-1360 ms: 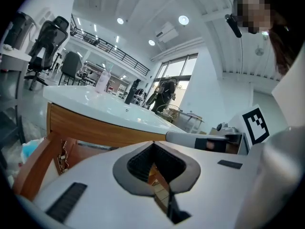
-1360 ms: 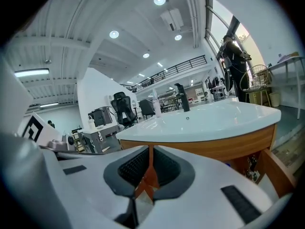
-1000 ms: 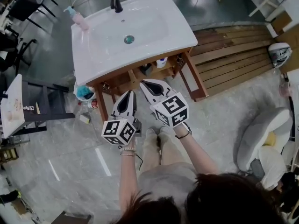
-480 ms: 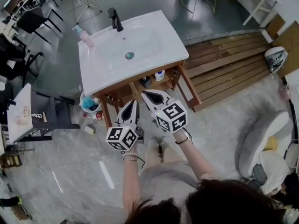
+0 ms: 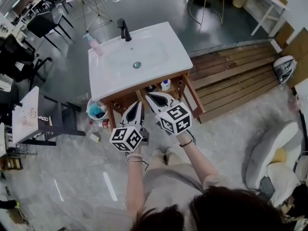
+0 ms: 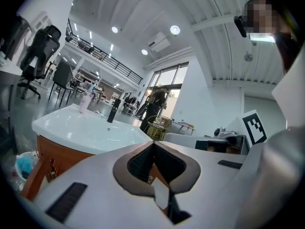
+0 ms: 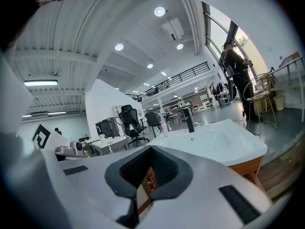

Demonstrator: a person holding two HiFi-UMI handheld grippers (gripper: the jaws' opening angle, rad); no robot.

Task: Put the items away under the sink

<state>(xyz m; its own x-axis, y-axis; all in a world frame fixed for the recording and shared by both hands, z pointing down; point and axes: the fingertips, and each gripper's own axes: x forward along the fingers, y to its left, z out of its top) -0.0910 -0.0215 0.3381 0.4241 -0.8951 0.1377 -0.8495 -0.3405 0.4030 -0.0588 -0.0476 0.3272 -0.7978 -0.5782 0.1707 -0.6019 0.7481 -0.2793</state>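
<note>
Porcelain, glossy and white, is forming the rectangular sink [image 5: 120, 66], which is resting on a reddish wooden stand [image 5: 194, 97] with slim legs. A black tap [image 5: 124, 30] is standing at the sink's far rim. A pink pump bottle [image 5: 95, 45] is standing at the sink's far left corner.

On the shelf under the sink a small white bottle with a blue cap [image 5: 165, 84] is standing upright, with a dark item [image 5: 151, 87] just left of it. The sink's overhang is hiding most of that shelf, and the dark item is too small to name.

The left hand-held gripper [image 5: 139, 105] and the right hand-held gripper [image 5: 149, 96], both in smooth white shells, are pointing at the sink's front edge. Each one's ribbed black jaws are meeting at the tips, with nothing between them.

A blue-lined pail [image 5: 97, 110] is sitting on the floor by the sink's left legs, its contents unclear. Slatted wooden decking [image 5: 231, 71] is lying to the sink's right, and polished grey floor [image 5: 72, 167] is spreading in front of the sink.
</note>
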